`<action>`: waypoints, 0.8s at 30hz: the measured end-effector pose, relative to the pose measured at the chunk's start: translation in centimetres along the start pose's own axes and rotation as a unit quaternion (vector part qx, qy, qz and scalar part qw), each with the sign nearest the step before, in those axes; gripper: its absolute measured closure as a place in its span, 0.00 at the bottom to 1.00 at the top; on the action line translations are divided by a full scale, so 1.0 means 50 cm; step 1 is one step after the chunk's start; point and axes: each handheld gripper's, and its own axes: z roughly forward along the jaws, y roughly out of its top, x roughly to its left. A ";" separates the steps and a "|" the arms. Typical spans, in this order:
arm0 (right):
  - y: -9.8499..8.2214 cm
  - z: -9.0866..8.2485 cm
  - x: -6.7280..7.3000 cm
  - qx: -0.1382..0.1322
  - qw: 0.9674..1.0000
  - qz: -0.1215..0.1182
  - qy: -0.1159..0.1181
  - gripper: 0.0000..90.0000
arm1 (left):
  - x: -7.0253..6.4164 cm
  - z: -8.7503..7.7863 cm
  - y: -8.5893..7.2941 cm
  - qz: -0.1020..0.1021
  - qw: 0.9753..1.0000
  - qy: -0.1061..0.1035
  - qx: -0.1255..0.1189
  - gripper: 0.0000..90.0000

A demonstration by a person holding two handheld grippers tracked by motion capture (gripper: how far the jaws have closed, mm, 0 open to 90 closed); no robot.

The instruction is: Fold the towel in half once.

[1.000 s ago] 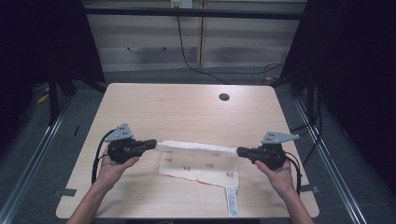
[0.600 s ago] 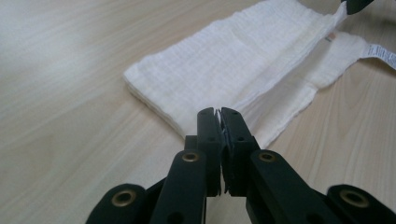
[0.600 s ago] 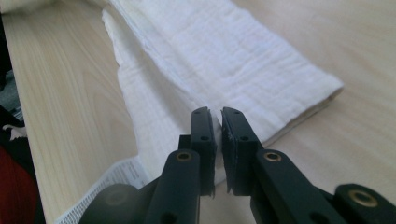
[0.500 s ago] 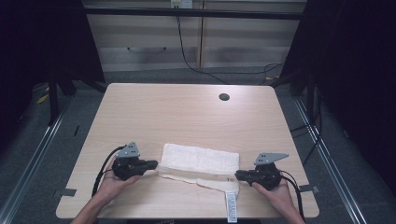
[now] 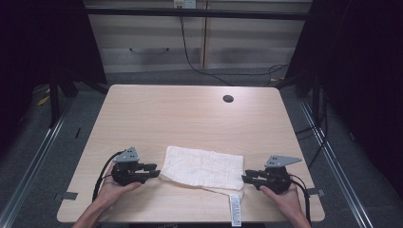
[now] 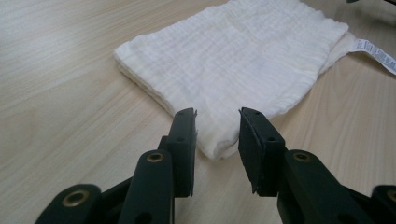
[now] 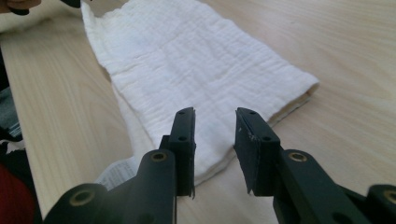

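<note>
A white folded cloth (image 5: 202, 167) lies flat on the wooden table (image 5: 190, 114) near its front edge, and its white label (image 5: 235, 209) sticks out towards the front. My left gripper (image 5: 154, 170) is at the cloth's left end and my right gripper (image 5: 246, 176) at its right end. Both have just been opening. In the left gripper view the left gripper (image 6: 217, 119) stands open with a corner of the cloth (image 6: 243, 60) lying loose between its jaws. In the right gripper view the right gripper (image 7: 214, 119) is likewise open over a corner of the cloth (image 7: 187, 60).
A round dark hole (image 5: 228, 99) sits in the tabletop at the far right. Bare wood stretches beyond the cloth to the far edge. The table's front edge runs just behind both hands. Metal rails and cables line the floor on both sides.
Both grippers came down and towards the front edge with the cloth's raised edge, laying it folded on the table. Their jaws, shut on the cloth before, now stand apart.
</note>
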 end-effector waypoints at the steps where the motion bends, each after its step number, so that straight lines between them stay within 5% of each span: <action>1: 0.001 -0.001 -0.003 -0.004 1.000 0.001 -0.003 0.77 | 0.002 -0.001 0.001 -0.001 1.000 0.001 -0.003 0.73; 6: 0.007 0.001 -0.017 -0.006 1.000 0.008 -0.007 0.80 | 0.009 -0.004 0.011 -0.012 1.000 -0.004 -0.015 0.62; 10: 0.019 0.018 -0.030 0.001 1.000 0.012 -0.012 0.78 | 0.029 0.005 0.032 -0.016 1.000 0.004 -0.021 0.64; 13: 0.033 0.036 -0.039 0.010 1.000 0.008 -0.014 0.79 | 0.054 0.027 0.055 -0.030 0.999 0.014 -0.019 0.66; 16: 0.052 0.057 -0.047 0.012 1.000 0.002 -0.013 0.85 | 0.061 0.046 0.072 -0.023 1.000 0.013 -0.016 0.70; 24: 0.071 0.126 -0.060 0.046 0.999 -0.009 -0.017 0.88 | 0.078 0.156 0.096 -0.028 0.999 0.026 0.023 0.76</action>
